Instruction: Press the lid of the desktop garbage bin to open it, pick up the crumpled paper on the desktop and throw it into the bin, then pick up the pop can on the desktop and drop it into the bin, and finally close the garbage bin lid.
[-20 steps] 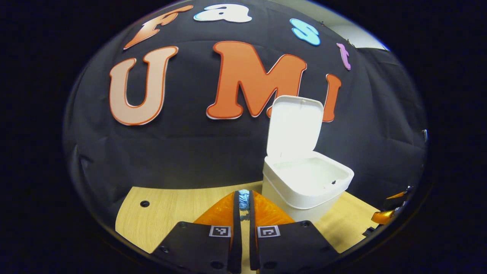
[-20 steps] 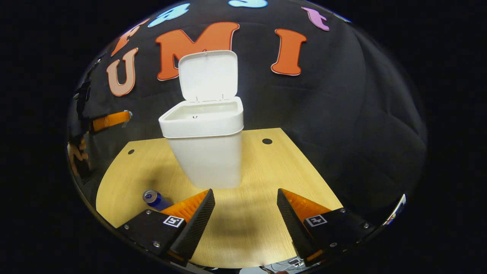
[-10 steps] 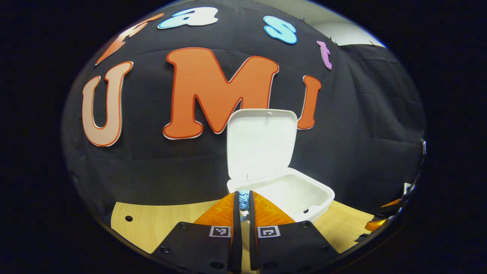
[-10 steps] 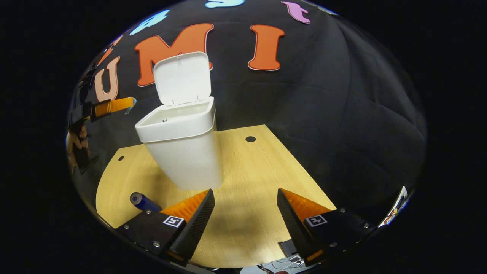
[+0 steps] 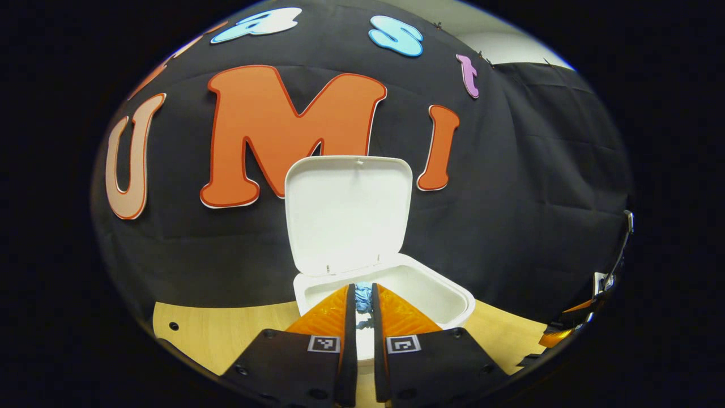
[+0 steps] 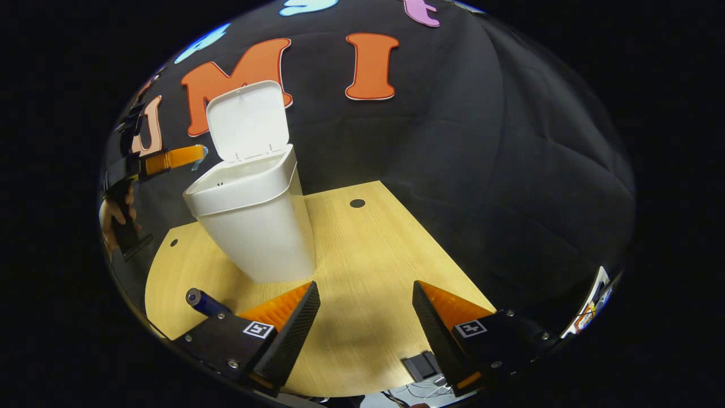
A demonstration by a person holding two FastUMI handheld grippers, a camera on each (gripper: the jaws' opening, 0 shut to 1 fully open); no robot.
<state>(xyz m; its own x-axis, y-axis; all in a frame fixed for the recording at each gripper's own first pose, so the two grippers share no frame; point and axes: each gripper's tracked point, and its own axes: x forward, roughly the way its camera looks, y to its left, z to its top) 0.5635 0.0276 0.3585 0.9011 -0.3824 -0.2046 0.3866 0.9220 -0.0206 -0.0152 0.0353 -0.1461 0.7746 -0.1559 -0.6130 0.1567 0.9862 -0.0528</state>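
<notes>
In the left gripper view, the left gripper (image 5: pixel 363 299) pinches a blue wad of crumpled paper (image 5: pixel 363 297) between ridged, wedge-shaped fingers, right over the open mouth of the bin (image 5: pixel 453 294). The bin is smooth white plastic, squarish with rounded corners; its flat lid (image 5: pixel 346 212) stands upright.

In the right gripper view, a hand (image 6: pixel 110 218) shows far left. The blue cylindrical can (image 6: pixel 205 302) lies on its side on the pale wood-grain table (image 6: pixel 368 249), near the bin's base. The right gripper (image 6: pixel 365 300) is spread wide, holding nothing.

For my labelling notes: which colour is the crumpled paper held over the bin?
Light blue; the crumpled paper shows best in the left gripper view.
</notes>
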